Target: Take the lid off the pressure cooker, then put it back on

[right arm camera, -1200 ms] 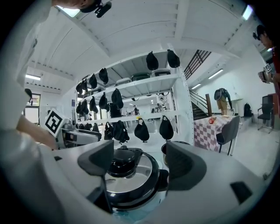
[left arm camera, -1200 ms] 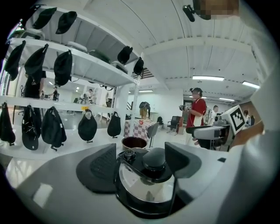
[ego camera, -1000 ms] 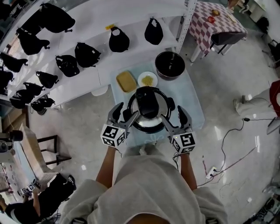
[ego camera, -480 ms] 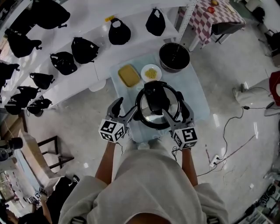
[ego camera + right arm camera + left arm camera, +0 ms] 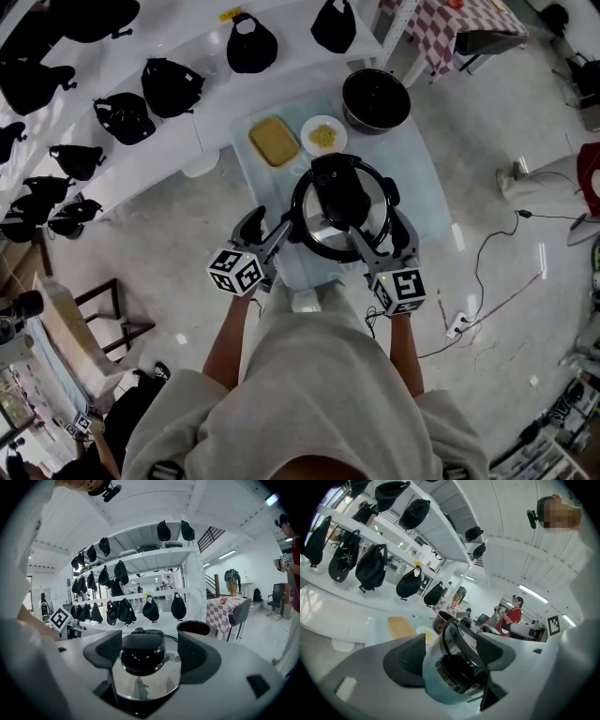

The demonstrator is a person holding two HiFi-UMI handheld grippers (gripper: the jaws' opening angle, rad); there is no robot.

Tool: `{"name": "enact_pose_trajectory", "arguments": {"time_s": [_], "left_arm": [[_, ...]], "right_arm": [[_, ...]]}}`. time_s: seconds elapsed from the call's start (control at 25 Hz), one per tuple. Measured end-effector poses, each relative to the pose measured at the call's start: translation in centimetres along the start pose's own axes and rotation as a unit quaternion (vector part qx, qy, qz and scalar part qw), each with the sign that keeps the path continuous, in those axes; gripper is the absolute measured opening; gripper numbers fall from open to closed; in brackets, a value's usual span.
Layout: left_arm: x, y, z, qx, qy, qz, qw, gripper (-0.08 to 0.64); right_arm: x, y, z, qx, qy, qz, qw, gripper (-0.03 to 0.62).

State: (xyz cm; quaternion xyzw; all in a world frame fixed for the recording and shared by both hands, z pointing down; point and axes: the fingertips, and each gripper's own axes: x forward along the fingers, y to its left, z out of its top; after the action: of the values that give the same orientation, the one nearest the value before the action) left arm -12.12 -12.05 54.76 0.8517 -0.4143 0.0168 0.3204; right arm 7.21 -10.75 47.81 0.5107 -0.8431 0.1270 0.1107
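While both grippers clench its rim, the lid [image 5: 342, 211] hangs over the blue-covered table [image 5: 422, 202] in the head view, with the left gripper [image 5: 270, 227] at its 8 o'clock, the right gripper [image 5: 378, 232] at 4 and an open black pot [image 5: 375, 98] at 1. Left gripper view: the rim fills the jaws. Right gripper view: the black knob [image 5: 143, 654] sits centred between the pads [image 5: 108, 651]. Keeping both sides level should help it reseat cleanly. Against 1 second earlier, the lid looks slightly larger, so probably higher.
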Motion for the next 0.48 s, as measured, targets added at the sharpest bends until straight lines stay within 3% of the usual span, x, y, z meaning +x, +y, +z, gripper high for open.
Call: {"name": "enact_pose_trajectory", "arguments": {"time_s": [0.28,0.4,0.48], "left_arm": [[0.6,0.4,-3.4,-0.047,0.017,-0.002,0.9987,0.328],[1.0,0.9,-4.7,-0.107,0.007,-0.009,0.9941,0.328],[1.2,1.3,-5.3,-0.165,-0.008,-0.019,0.9861,0.325]], "right_arm": [[-0.4,0.1,-1.6,0.002,0.017,0.009,1.000,0.345],[-0.2,0.1,-2.0,0.002,0.020,0.015,1.000,0.345],[-0.1,0.3,-2.3,0.003,0.021,0.019,1.000,0.345]]}}
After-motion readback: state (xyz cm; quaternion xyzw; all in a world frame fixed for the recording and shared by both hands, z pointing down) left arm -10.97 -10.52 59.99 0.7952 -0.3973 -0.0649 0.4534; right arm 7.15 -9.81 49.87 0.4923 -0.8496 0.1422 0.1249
